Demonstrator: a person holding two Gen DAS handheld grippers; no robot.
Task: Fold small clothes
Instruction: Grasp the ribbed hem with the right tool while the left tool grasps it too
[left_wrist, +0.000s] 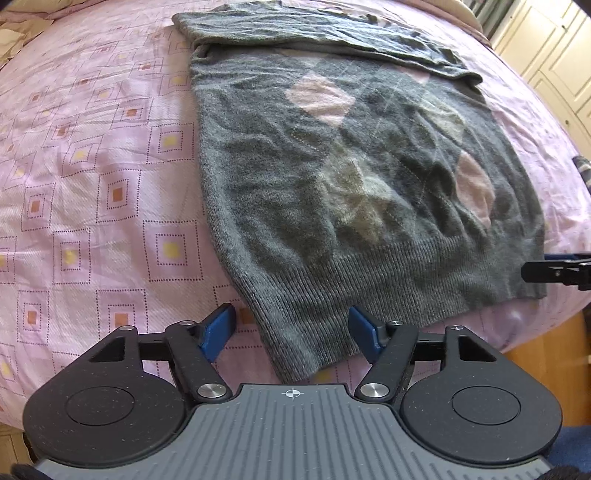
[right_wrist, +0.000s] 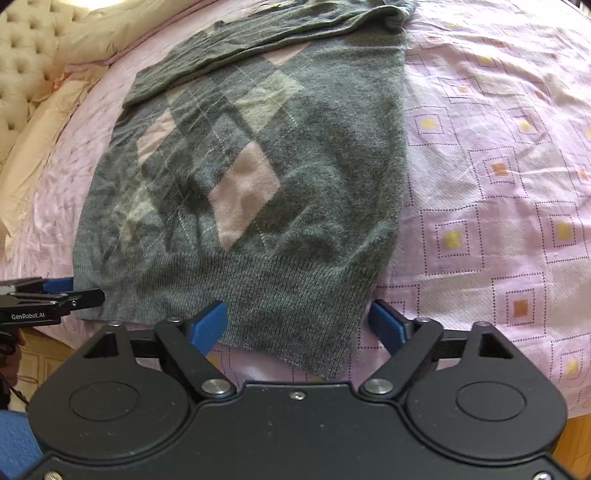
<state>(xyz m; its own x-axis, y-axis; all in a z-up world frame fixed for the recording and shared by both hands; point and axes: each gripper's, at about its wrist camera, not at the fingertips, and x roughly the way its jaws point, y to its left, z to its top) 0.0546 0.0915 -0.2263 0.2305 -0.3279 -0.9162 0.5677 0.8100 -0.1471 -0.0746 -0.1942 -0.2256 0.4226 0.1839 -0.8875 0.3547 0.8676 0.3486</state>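
A grey argyle sweater (left_wrist: 332, 177) with pink and pale diamonds lies flat on the pink patterned bedspread (left_wrist: 92, 166). Its sleeves (left_wrist: 314, 29) are folded across the top. My left gripper (left_wrist: 291, 332) is open, and the hem's near left corner lies between its blue fingers (left_wrist: 218, 328). In the right wrist view the same sweater (right_wrist: 258, 177) fills the middle. My right gripper (right_wrist: 297, 325) is open too, its fingers (right_wrist: 386, 325) straddling the hem's right corner. Each gripper shows at the edge of the other's view: the right gripper (left_wrist: 554, 271), the left gripper (right_wrist: 51, 295).
A cream tufted headboard (right_wrist: 22, 55) and cream pillows (right_wrist: 92, 37) lie beyond the sweater's top. White wardrobe doors (left_wrist: 554, 48) stand at the far right. The bed's near edge drops to a wooden floor (left_wrist: 535, 354). Bare bedspread (right_wrist: 498, 166) spreads on both sides of the sweater.
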